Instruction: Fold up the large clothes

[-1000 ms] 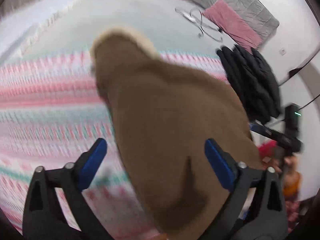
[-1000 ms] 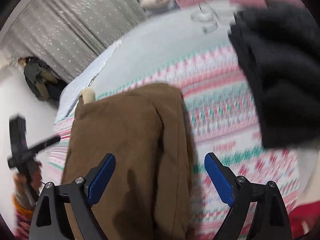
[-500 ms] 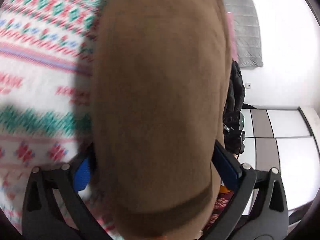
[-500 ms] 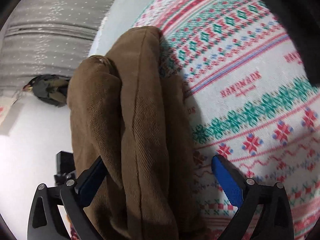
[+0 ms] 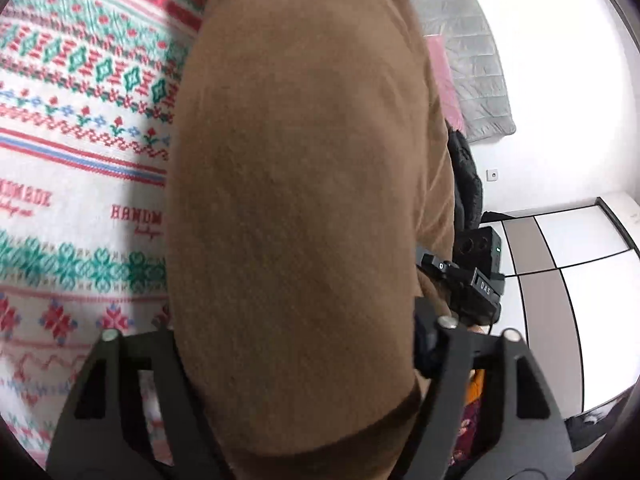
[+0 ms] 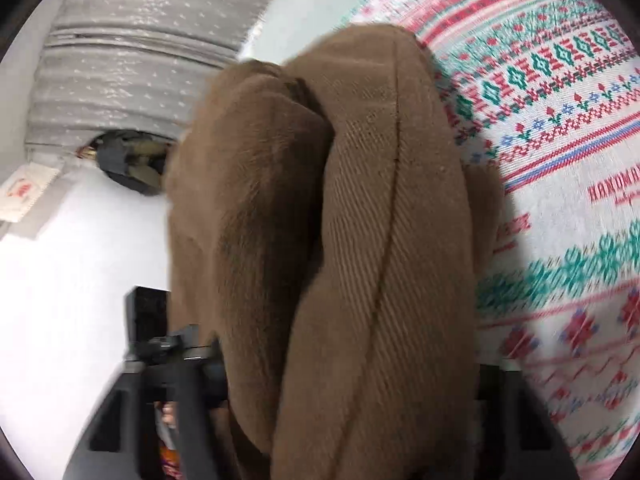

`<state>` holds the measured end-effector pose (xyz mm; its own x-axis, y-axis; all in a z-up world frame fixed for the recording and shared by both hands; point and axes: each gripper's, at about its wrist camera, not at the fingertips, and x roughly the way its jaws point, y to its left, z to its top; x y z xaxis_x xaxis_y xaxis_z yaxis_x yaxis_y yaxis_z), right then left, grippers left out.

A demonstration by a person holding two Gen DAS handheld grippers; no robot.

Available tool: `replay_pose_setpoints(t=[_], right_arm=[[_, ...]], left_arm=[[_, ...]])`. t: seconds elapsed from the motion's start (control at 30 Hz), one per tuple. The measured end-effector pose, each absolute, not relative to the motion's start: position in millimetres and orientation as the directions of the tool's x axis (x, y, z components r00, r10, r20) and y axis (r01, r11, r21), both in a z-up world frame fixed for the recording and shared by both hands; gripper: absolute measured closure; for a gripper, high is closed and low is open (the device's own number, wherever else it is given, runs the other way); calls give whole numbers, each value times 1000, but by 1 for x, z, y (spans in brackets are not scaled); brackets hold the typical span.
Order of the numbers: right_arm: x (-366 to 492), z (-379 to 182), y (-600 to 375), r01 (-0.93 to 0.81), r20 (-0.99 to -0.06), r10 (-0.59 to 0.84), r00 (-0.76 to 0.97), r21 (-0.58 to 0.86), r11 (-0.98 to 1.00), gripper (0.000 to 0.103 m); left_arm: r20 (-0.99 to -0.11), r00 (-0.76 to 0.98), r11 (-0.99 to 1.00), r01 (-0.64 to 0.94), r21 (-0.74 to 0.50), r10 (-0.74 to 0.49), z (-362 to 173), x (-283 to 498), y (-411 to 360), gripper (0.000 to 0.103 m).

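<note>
A thick folded brown garment (image 5: 296, 208) lies on a bed with a red, green and white patterned cover (image 5: 76, 128). It fills the space between the fingers of my left gripper (image 5: 294, 344), hiding the pads. In the right wrist view the same brown garment (image 6: 360, 240) bulges in folds between the fingers of my right gripper (image 6: 348, 372). Both grippers sit at opposite ends of the bundle, jaws wide around it; I cannot tell whether they squeeze it. The other gripper shows beyond the garment in each view.
A black garment (image 5: 464, 184) lies beyond the brown one on the bed. A grey quilt with pink pillows (image 5: 472, 60) is at the far end. Grey curtains (image 6: 132, 52) and a white wall flank the bed. The patterned cover also shows at right (image 6: 568, 184).
Both grippers have dropped down and pushed forward onto the brown garment's ends. The garment went from lying ahead of the open jaws to filling them and hiding the blue pads.
</note>
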<state>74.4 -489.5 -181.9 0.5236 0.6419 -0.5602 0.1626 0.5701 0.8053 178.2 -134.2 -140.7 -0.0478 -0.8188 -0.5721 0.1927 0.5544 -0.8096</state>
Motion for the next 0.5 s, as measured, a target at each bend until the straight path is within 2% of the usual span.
replay_pose_setpoints(t=[0.07,0.2,0.5], right_arm=[[69,-165,-480,147,-590,610,529,772,619,62],[71,-137,-444,111,-612,604,511,743,660,64],[121,-84,-321,-46,-546,698,463,772,634,65]], left_arm=[[-579,-35,562,203,-802,-814,-129,171,-131,38],[-610,17,596,232,-768,-792,-97,167,-109,40],[-638,179,662,198,-723,-749,-31,178,23,40]])
